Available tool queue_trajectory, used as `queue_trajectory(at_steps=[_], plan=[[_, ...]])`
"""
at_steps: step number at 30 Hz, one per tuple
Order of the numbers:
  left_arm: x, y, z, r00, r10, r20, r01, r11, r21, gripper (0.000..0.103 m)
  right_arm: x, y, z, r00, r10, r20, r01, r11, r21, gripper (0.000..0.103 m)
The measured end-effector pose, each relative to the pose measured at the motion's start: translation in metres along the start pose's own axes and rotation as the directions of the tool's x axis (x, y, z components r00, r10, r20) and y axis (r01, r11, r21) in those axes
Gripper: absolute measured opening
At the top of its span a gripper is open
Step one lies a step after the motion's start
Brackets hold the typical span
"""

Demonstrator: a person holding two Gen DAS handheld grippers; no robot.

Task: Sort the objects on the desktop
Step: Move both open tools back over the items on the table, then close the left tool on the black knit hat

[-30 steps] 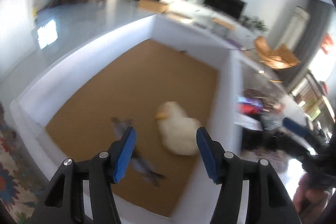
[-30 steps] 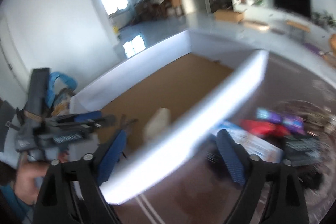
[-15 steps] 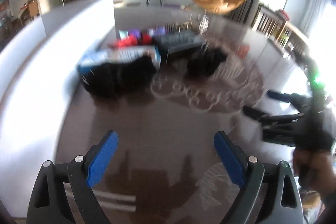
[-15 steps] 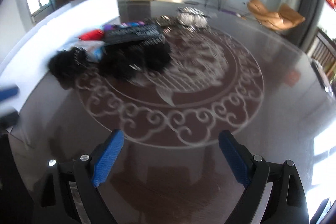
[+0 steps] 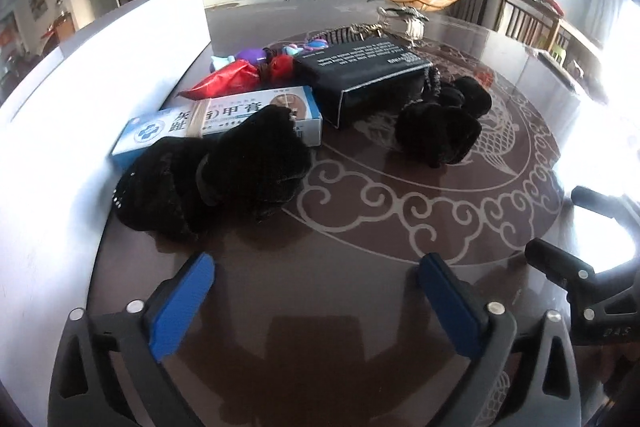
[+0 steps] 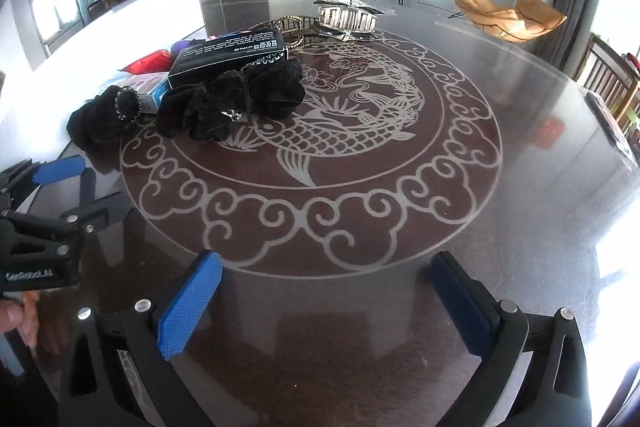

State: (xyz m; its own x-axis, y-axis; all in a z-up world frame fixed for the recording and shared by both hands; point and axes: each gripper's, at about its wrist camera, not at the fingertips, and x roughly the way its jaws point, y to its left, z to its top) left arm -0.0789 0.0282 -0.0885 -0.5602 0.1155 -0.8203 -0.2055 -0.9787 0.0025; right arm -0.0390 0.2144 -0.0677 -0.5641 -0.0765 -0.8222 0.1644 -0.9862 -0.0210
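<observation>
Two scrunchies (image 5: 216, 171) beyond empty jaws

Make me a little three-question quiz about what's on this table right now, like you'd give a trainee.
1. True or false: the left gripper has something between its blue pads.
2. What does the black scrunchie nearest the white box wall partly rest on?
A. the black carton
B. the blue and white medicine box
C. the red foil packet
3. Fill in: the dark table is decorated with a pale ____ inside a ring of curling clouds.

Key
1. False; its jaws are opening and nothing is between them. The same goes for the right gripper.
2. B
3. fish
</observation>
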Motion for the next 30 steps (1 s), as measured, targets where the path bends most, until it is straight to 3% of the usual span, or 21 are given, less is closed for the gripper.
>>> queue_trajectory(at_steps=[10, 23, 27, 30], plan=[[-0.002, 0.003, 0.0, 1.0, -0.016, 0.0, 0.016, 1.0, 0.015, 0.103, 0.014, 0.0, 0.022, 0.999, -0.033, -0.006, 0.033, 0.999, 0.042, 0.103], [-0.005, 0.008, -0.004, 1.0, -0.003, 0.005, 0.003, 1.0, -0.001, 0.103, 0.005, 0.002, 0.013, 0.999, -0.034, 0.003, 0.034, 0.999, 0.042, 0.103], [-0.014, 0.006, -0.01, 0.999, -0.043, -0.021, 0.045, 0.997, 0.069, 0.103, 0.004, 0.003, 0.014, 0.999, -0.034, 0.003, 0.034, 0.999, 0.043, 0.103], [-0.039, 0.007, 0.002, 0.998, -0.037, 0.058, 0.032, 0.996, 0.089, 0.101, 0.004, 0.002, 0.014, 0.999, -0.034, 0.004, 0.034, 0.998, 0.043, 0.103]])
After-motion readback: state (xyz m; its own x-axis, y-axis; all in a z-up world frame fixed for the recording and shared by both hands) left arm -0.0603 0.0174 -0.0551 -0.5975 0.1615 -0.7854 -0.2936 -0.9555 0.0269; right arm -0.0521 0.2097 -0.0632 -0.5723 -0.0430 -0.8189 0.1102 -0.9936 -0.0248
